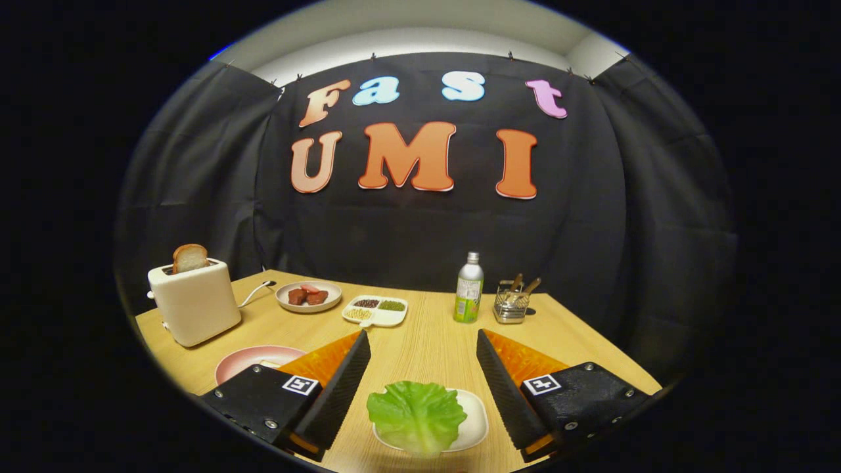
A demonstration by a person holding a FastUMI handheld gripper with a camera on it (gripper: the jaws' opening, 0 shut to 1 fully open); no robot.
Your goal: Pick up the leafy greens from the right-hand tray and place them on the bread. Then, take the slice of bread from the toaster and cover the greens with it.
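Gripper view: my gripper [424, 341] has its fingers spread apart above the lettuce leaf [416, 415] on its white tray [478, 420]; bread slice [190, 257] stands in the toaster [194, 302].

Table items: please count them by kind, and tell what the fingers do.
Dishes: 4 (white tray under greens, pink plate, meat plate, divided dish)
Toaster: 1
Bread slice: 1
Bottle: 1
Utensil basket: 1
Total: 8
Gripper fingers open, flanking the greens.
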